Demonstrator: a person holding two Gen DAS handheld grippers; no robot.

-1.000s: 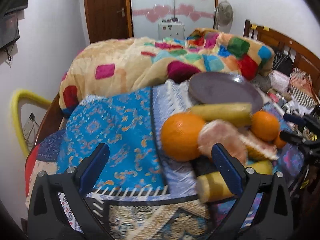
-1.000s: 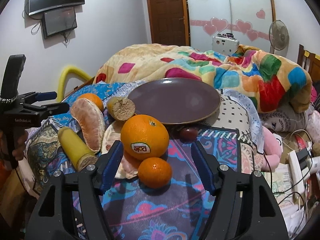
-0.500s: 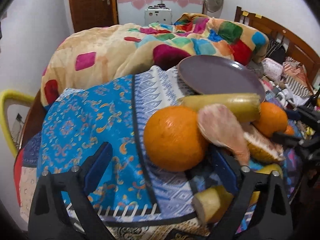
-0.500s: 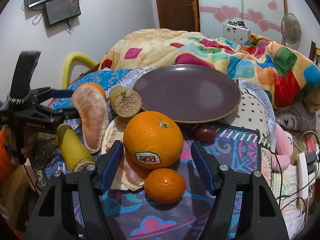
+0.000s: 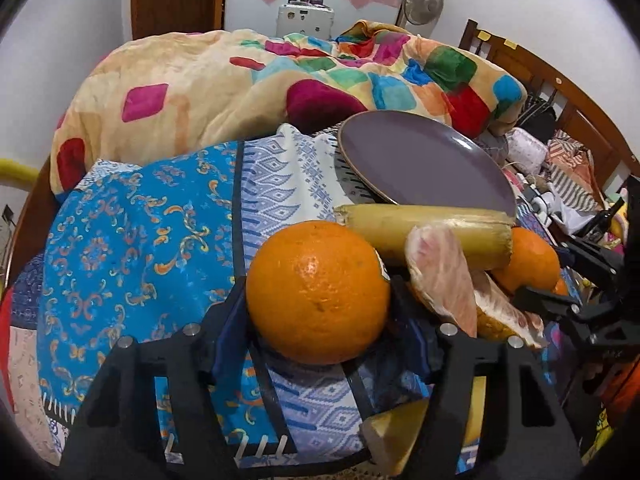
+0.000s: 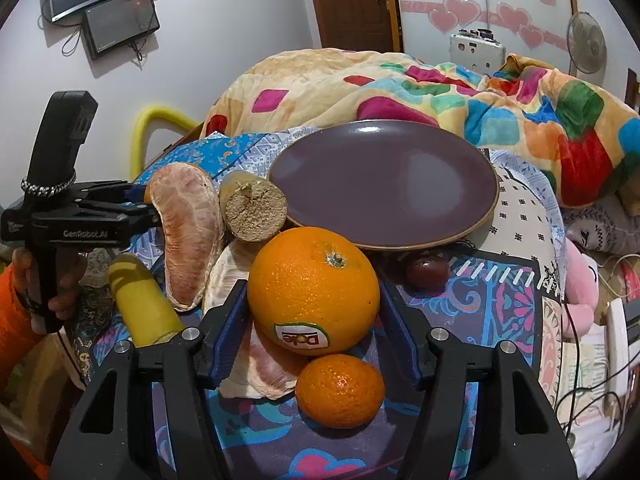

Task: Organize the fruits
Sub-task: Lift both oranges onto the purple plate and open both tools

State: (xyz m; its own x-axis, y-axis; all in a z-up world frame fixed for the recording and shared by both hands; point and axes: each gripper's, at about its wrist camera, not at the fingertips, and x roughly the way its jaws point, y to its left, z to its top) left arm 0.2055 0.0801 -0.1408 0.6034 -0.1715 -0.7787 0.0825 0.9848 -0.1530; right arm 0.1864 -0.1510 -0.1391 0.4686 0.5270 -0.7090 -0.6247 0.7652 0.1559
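In the left wrist view my left gripper (image 5: 318,316) has its blue pads on both sides of a large orange (image 5: 316,292) and grips it. In the right wrist view my right gripper (image 6: 314,320) is shut on another large orange with a Dole sticker (image 6: 314,296). A small mandarin (image 6: 340,390) lies just in front of it. Peeled pomelo segments (image 6: 188,236), a yellow cut stalk (image 6: 254,208) and a yellow banana-like piece (image 6: 144,304) lie to the left. An empty purple plate (image 6: 384,180) sits behind. A dark small fruit (image 6: 428,270) lies by the plate.
The fruit lies on patterned cloths (image 5: 132,240) over a bed. A colourful quilt (image 6: 440,92) is heaped behind the plate. Cables and clutter (image 6: 592,344) lie at the right. A yellow chair frame (image 6: 148,128) stands at the left.
Both grippers moved forward and closed on their oranges. The left went from open beside the fruit pile to gripping the orange; the right closed round the Dole orange.
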